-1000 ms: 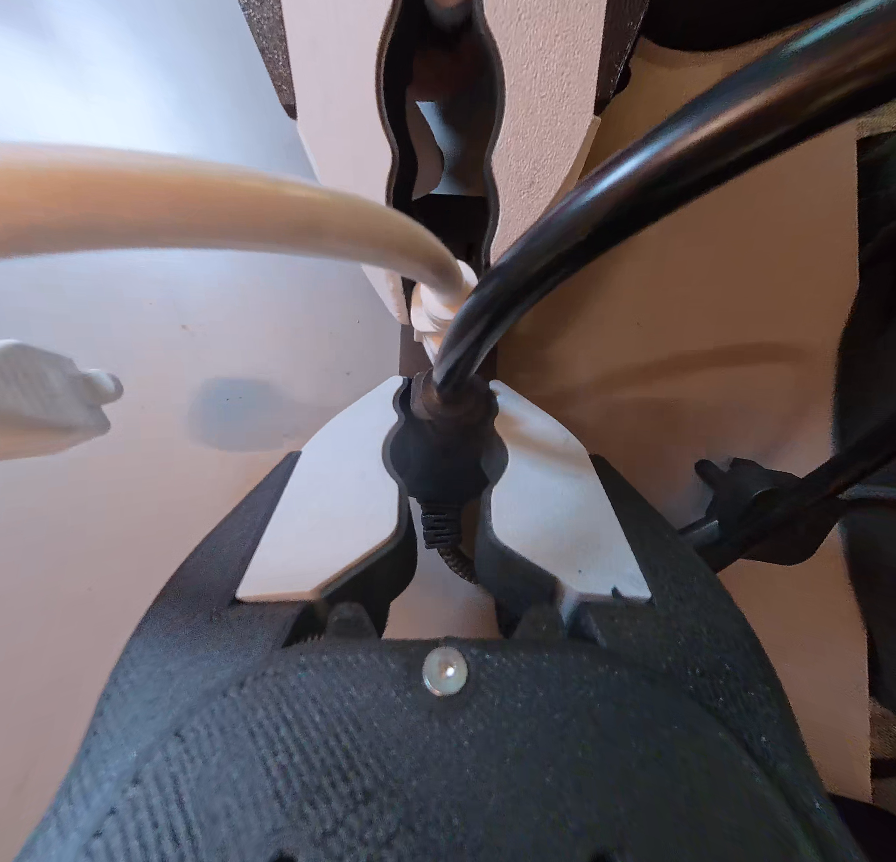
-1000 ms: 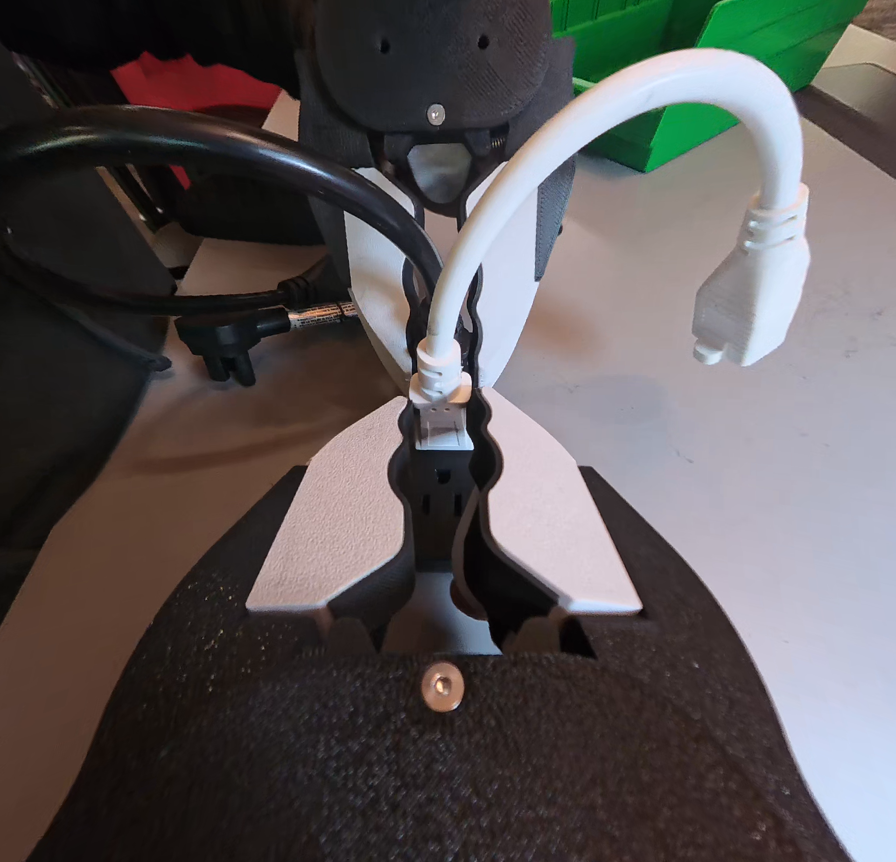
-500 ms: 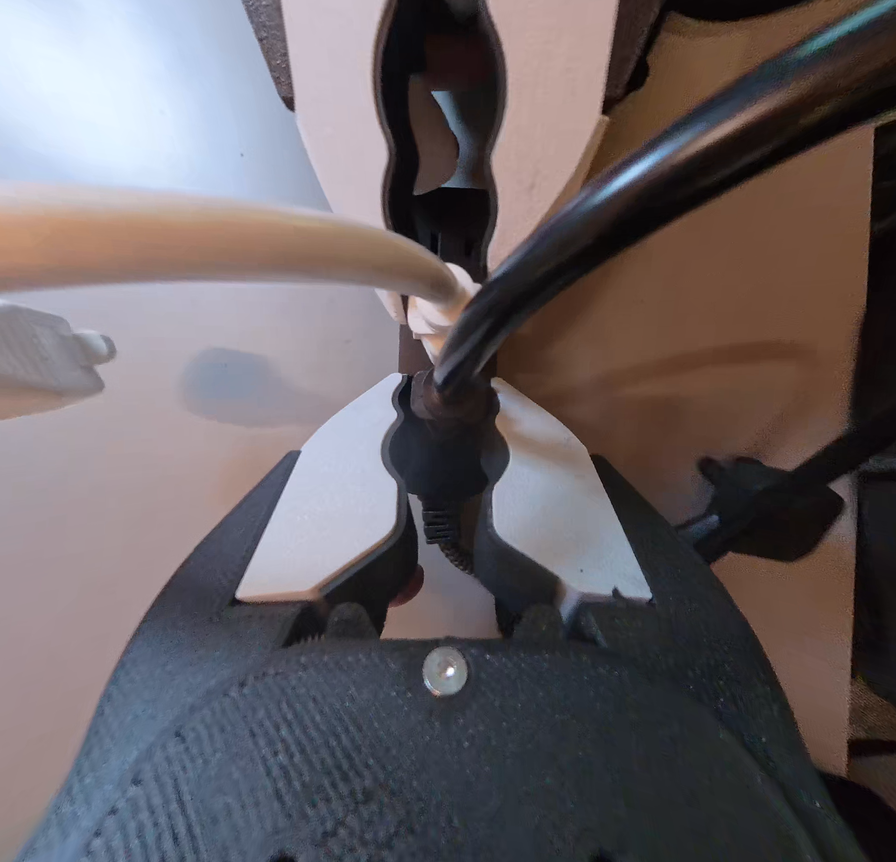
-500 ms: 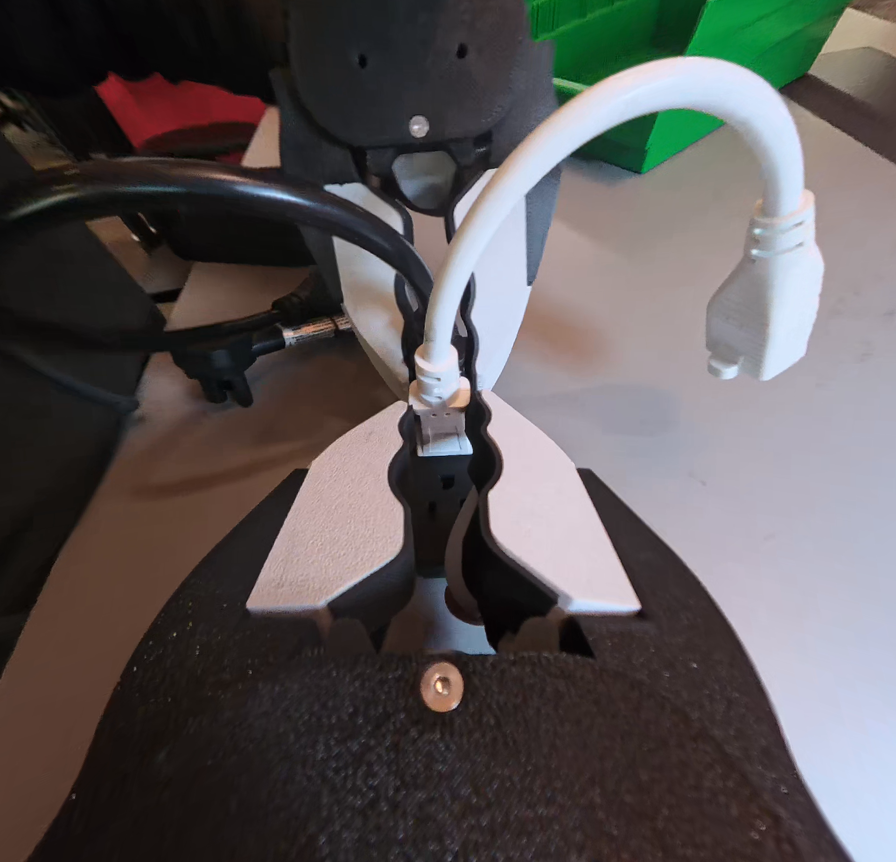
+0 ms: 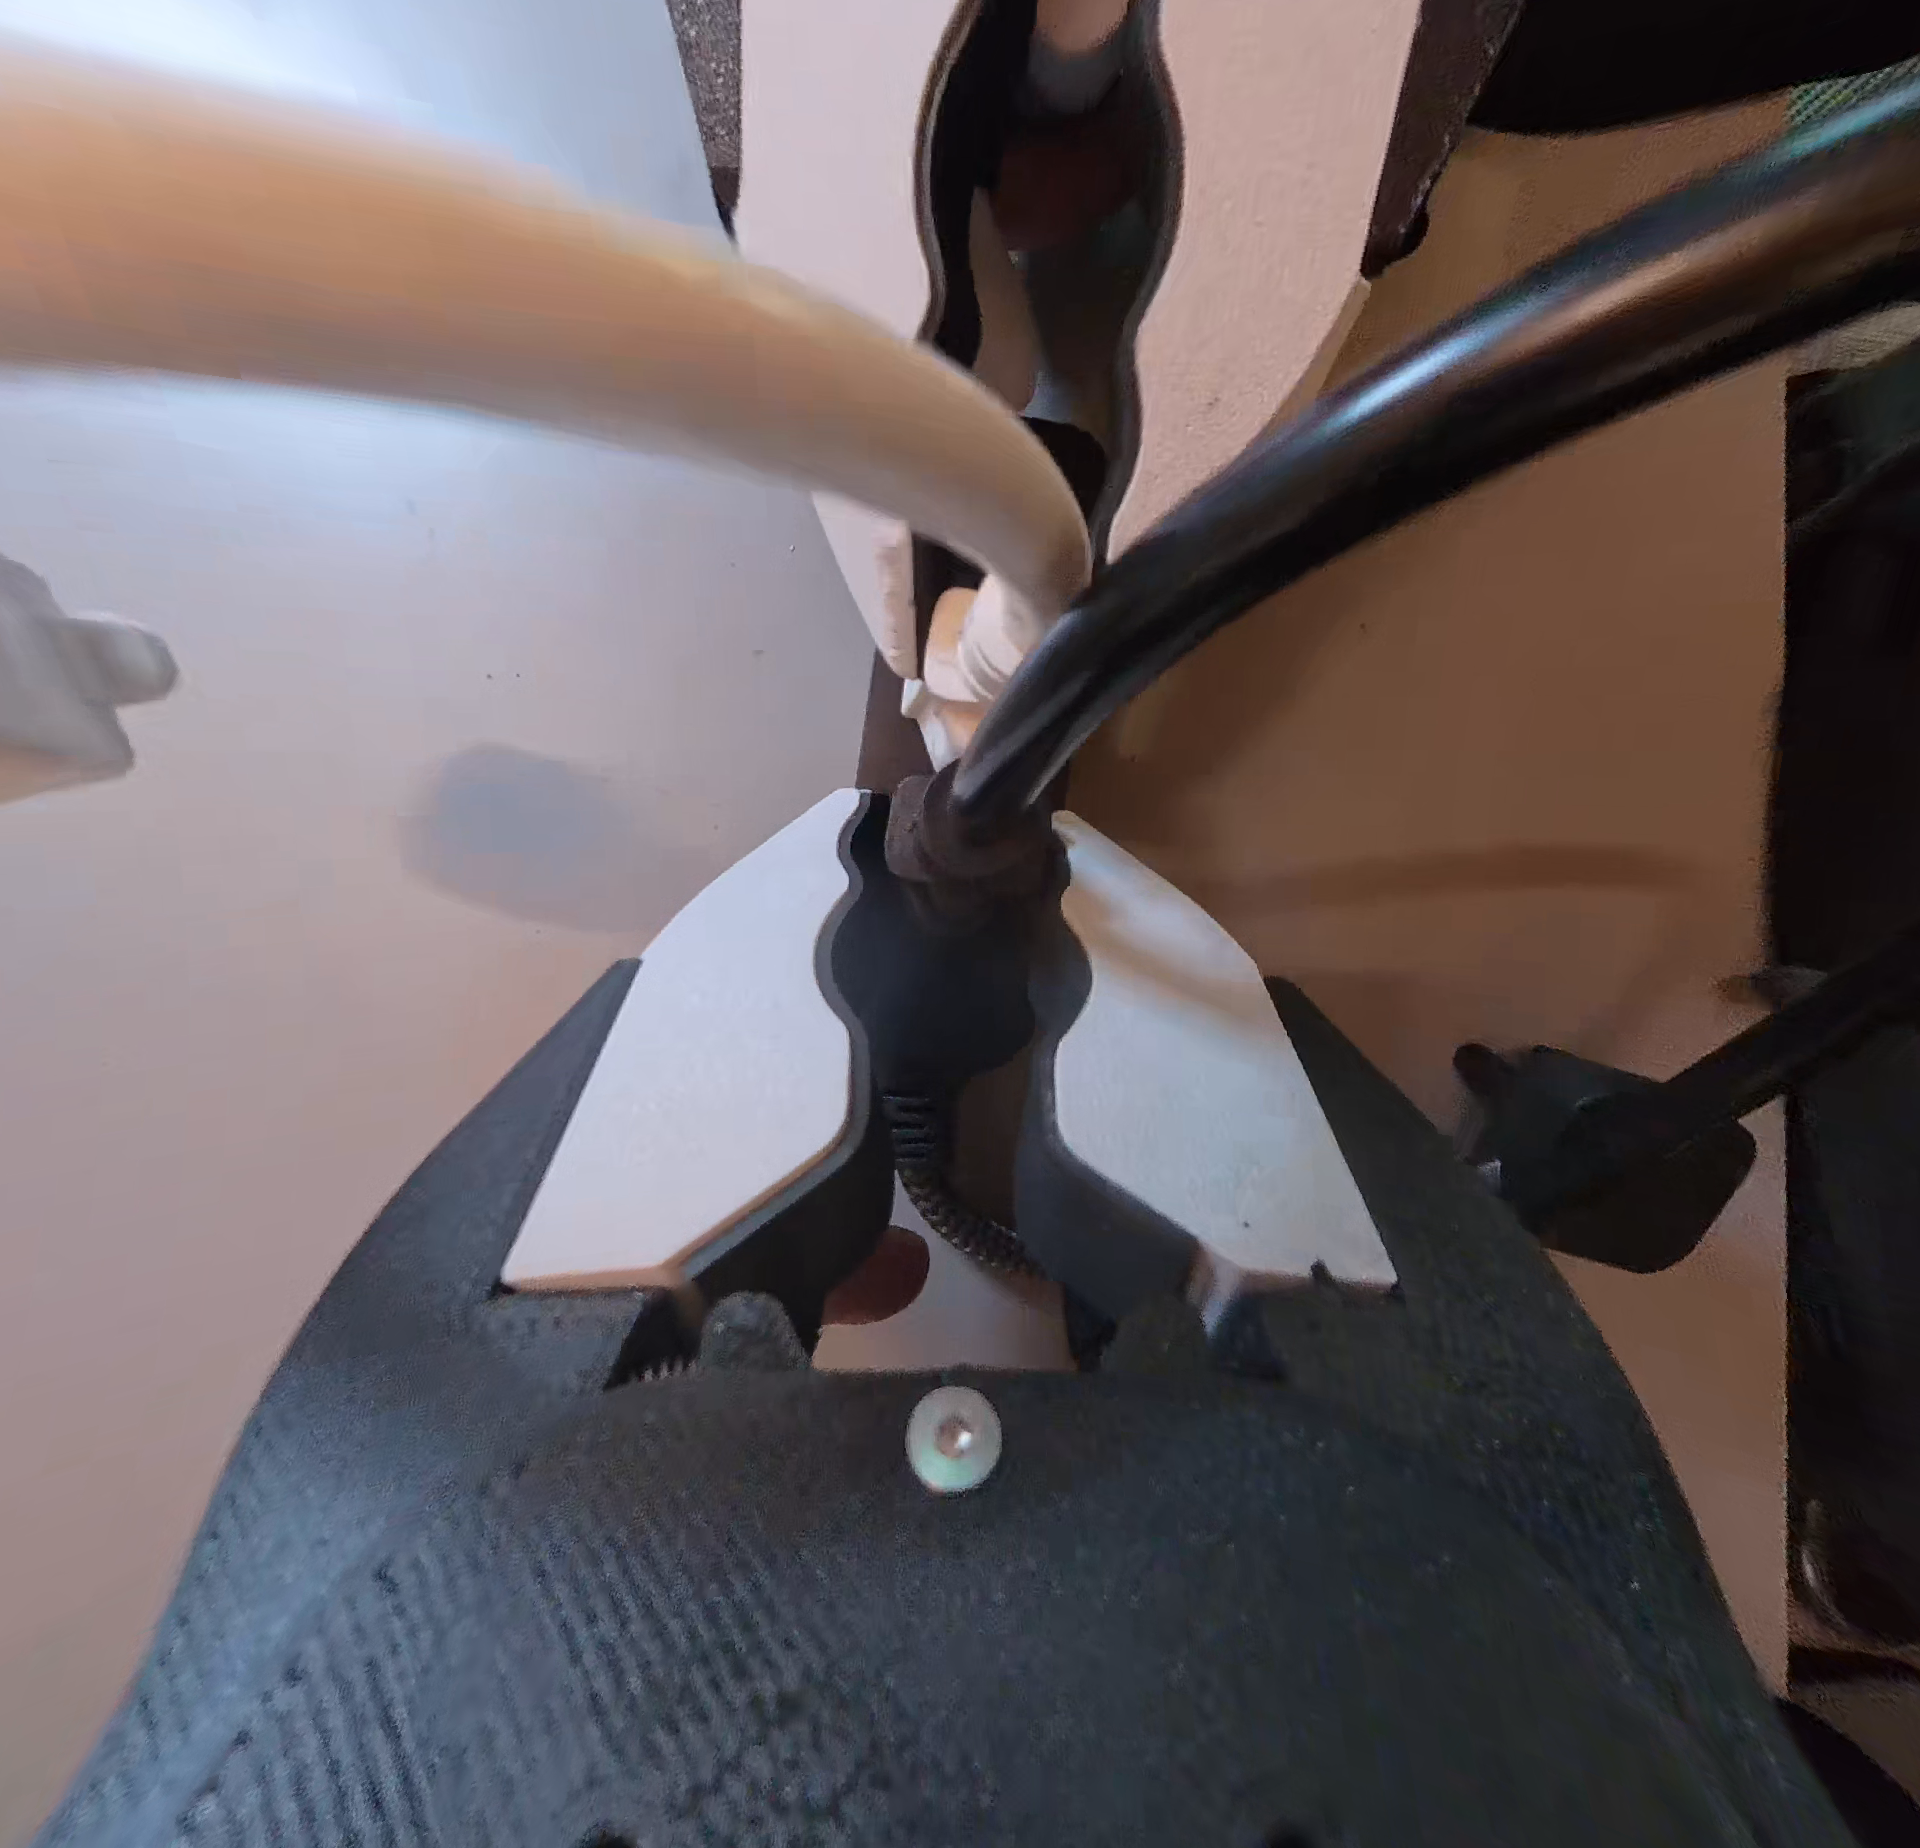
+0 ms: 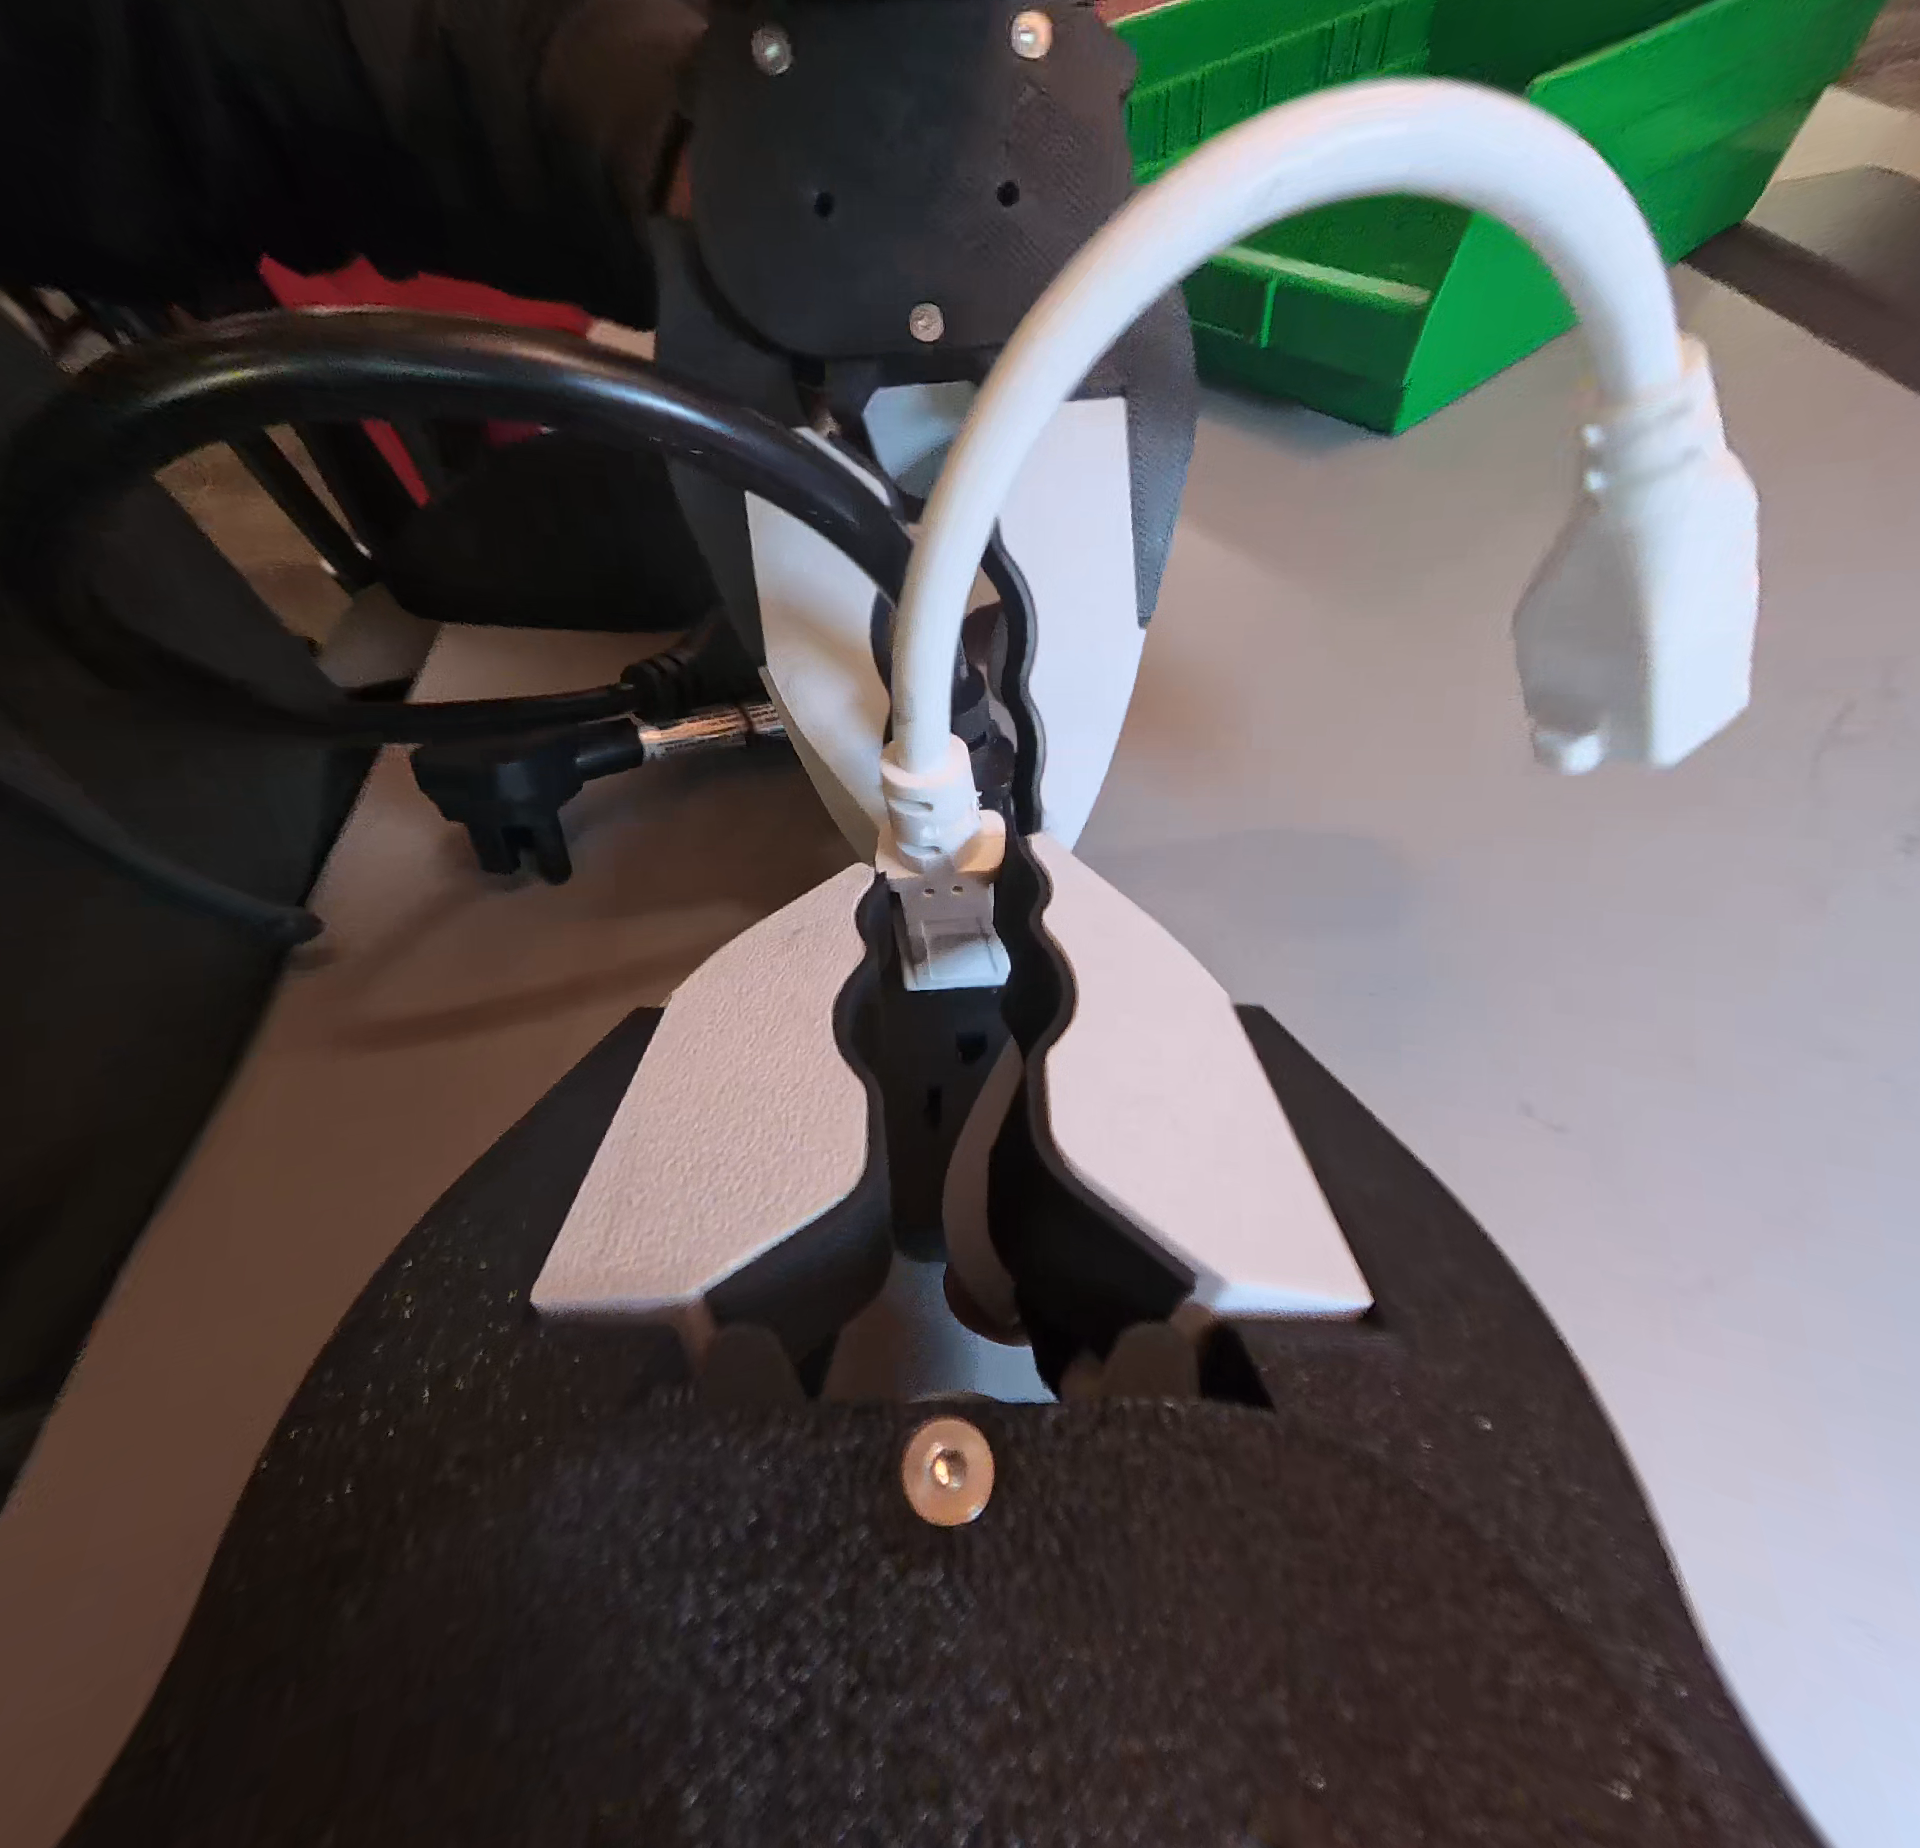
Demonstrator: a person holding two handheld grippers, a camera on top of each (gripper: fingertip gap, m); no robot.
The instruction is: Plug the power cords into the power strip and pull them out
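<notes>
Left wrist view: left gripper [image 5: 951, 925] clamped on black power strip [image 5: 935, 977], end-on. Black cord [image 5: 1403, 448] arcs up-right from tips; white cord [image 5: 623, 344] arcs left. Pale table [image 5: 260, 1019] beneath; spare black plug [image 5: 1600, 1164] lying right.

Right wrist view: right gripper [image 6: 951, 925] clamped on same power strip [image 6: 935, 1102], white plug [image 6: 945, 925] seated at its tips. White cord's free socket end [image 6: 1642, 603] hangs right. Left gripper [image 6: 935, 572] opposite. Grey-white table [image 6: 1455, 1071]; green bins [image 6: 1455, 188] behind right.

white cord [image 5: 436, 271] smearing with blur, running off the left edge | its loose end [image 5: 62, 697] getting cut by the same edge | black cord [image 5: 1455, 427] leaving at upper right | power strip [image 6: 940, 1102] mostly hiding between the right claw [image 6: 951, 925] fingers | green bins [image 6: 1558, 188] getting cropped at top
</notes>
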